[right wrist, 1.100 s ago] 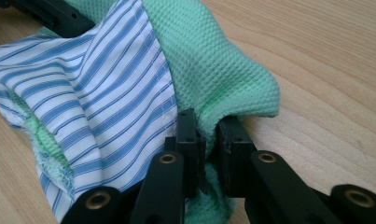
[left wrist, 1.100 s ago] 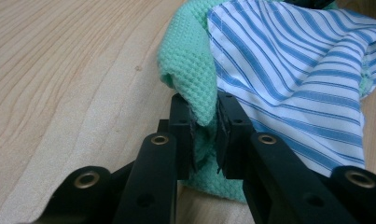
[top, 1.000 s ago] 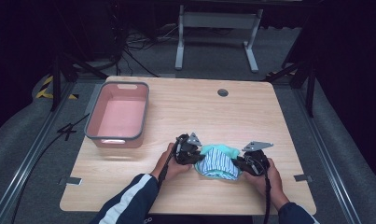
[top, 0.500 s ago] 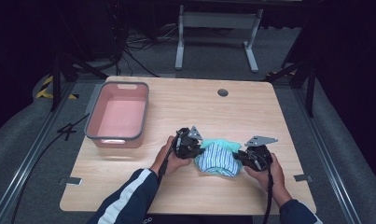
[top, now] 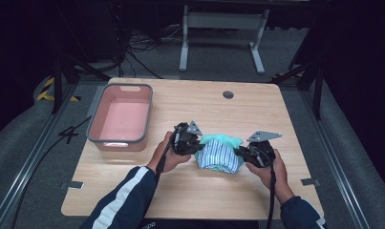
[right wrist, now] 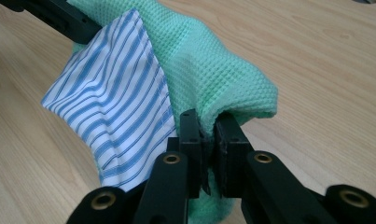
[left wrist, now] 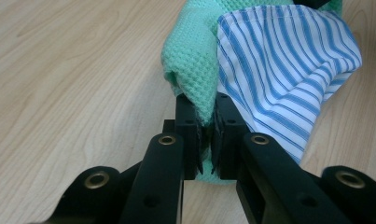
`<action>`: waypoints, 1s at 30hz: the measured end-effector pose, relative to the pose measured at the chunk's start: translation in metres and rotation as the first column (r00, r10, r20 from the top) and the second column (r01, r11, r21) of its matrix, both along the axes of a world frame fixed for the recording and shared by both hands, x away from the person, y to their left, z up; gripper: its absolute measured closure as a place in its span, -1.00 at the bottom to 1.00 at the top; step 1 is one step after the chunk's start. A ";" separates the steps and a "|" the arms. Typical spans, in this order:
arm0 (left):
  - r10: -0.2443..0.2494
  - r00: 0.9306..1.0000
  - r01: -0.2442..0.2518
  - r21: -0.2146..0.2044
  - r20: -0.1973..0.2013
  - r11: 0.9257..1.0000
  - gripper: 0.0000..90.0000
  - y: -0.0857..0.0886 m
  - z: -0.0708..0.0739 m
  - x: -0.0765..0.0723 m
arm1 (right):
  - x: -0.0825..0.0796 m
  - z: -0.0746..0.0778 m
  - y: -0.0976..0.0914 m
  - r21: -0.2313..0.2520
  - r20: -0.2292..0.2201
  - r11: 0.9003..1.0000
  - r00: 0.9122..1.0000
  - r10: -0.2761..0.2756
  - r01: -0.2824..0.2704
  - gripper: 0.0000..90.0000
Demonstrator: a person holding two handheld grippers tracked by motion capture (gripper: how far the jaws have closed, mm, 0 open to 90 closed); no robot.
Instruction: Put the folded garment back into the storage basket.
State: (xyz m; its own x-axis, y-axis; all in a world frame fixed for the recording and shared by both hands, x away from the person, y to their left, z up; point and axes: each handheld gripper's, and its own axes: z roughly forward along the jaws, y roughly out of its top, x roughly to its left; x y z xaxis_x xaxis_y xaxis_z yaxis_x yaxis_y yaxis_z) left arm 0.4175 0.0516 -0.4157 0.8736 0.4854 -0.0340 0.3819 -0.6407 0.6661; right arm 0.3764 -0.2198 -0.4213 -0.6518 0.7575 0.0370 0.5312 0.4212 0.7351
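Left tongs (top: 197, 144) pinch one end of the one mint-green waffle-weave cloth with a blue-and-white striped lining (top: 221, 152), right tongs (top: 239, 151) pinch the other. It hangs between them, long axis running across the light wooden tabletop (top: 190, 191). One pink plastic tub with a grey rim (top: 122, 116) sits well apart.

Light wood tabletop (top: 199, 191), rounded corners, on a grey carpeted floor (top: 32, 143). Pink bin (top: 121, 117) with grey rim sits near the left edge, toward the far left corner, nothing visible inside it. Small dark round grommet (top: 228, 94) set into the tabletop near the far edge, right of centre. Bundle of cloth (top: 220, 151), green waffle weave plus blue-and-white stripes, at the middle toward the near edge; whether it touches the wood is unclear.
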 end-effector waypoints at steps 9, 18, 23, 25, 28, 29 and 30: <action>0.016 0.999 -0.016 0.013 0.036 1.000 0.84 0.015 0.017 0.004 | 0.009 0.015 0.015 0.003 0.023 1.000 0.999 0.025 -0.025 0.84; 0.041 0.997 -0.041 0.007 0.062 0.999 0.84 0.032 0.035 0.005 | 0.017 0.031 0.031 -0.003 0.051 0.999 0.997 0.049 -0.049 0.84; 0.062 0.994 -0.062 0.006 0.091 0.998 0.84 0.047 0.045 0.005 | 0.023 0.040 0.044 0.002 0.063 0.998 0.996 0.070 -0.071 0.84; 0.078 0.993 -0.078 -0.005 0.089 0.997 0.84 0.053 0.048 0.005 | 0.025 0.045 0.050 0.006 0.069 0.997 0.995 0.076 -0.077 0.84; 0.098 0.991 -0.097 -0.012 0.096 0.995 0.84 0.064 0.053 0.006 | 0.028 0.051 0.062 0.002 0.075 0.995 0.993 0.096 -0.097 0.84; 0.103 0.990 -0.103 -0.008 0.099 0.995 0.84 0.069 0.055 0.006 | 0.029 0.053 0.067 -0.002 0.078 0.995 0.992 0.103 -0.103 0.84; 0.107 0.989 -0.107 -0.009 0.105 0.994 0.84 0.072 0.057 0.006 | 0.031 0.055 0.072 -0.005 0.081 0.994 0.990 0.112 -0.112 0.84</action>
